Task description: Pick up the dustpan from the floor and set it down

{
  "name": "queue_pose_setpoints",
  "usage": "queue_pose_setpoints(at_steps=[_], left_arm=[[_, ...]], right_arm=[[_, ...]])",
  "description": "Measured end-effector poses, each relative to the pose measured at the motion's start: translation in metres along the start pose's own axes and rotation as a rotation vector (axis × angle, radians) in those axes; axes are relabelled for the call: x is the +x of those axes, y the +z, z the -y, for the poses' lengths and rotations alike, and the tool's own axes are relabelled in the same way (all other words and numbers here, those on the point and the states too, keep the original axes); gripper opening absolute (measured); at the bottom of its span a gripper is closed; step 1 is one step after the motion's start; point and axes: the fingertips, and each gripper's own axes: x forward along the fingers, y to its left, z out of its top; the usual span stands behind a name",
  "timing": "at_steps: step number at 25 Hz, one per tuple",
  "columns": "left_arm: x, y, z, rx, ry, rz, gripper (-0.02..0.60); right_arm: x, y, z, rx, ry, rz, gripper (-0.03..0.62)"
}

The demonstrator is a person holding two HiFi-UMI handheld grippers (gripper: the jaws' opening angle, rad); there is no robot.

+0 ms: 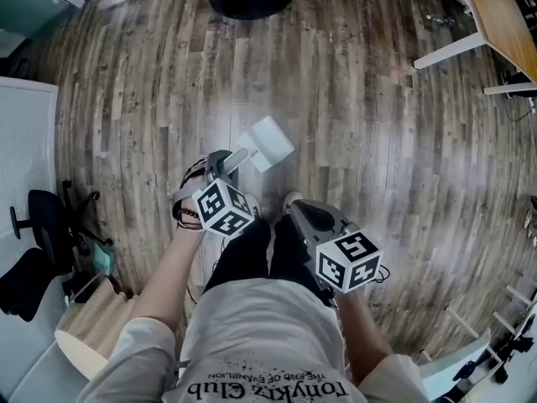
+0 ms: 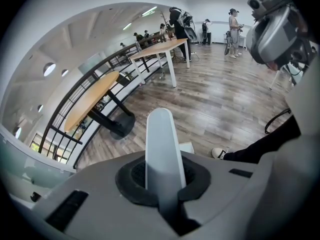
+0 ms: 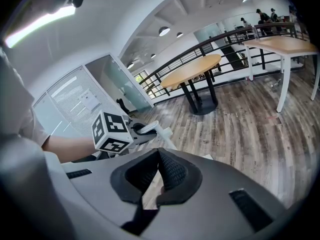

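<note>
Pointing steeply down, the left gripper pinches the dustpan handle — the right gripper pressed together beside it.

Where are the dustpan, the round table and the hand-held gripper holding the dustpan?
dustpan [image 1: 273, 141]: head view, its white pan.
round table [image 3: 192, 70]: right gripper view, its wooden top.
left hand-held gripper [image 1: 226, 166]: head view, between its fingertips.
</note>
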Motion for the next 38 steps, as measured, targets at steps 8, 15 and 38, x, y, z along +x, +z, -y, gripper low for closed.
queue_pose_setpoints(at_steps=[8, 15, 38], left_arm=[[0.019, 0.004, -0.007, -0.001, 0.002, -0.005, 0.038], [0.032, 0.006, -0.008, 0.000, 0.000, -0.005, 0.038], [0.042, -0.014, -0.007, -0.013, -0.009, -0.035, 0.040]], right_arm=[[0.001, -0.001, 0.009, 0.013, -0.008, -0.017, 0.022], [0.000, -0.002, 0.013, 0.018, -0.010, -0.023, 0.023], [0.008, -0.001, 0.014, 0.019, 0.012, -0.033, 0.022]])
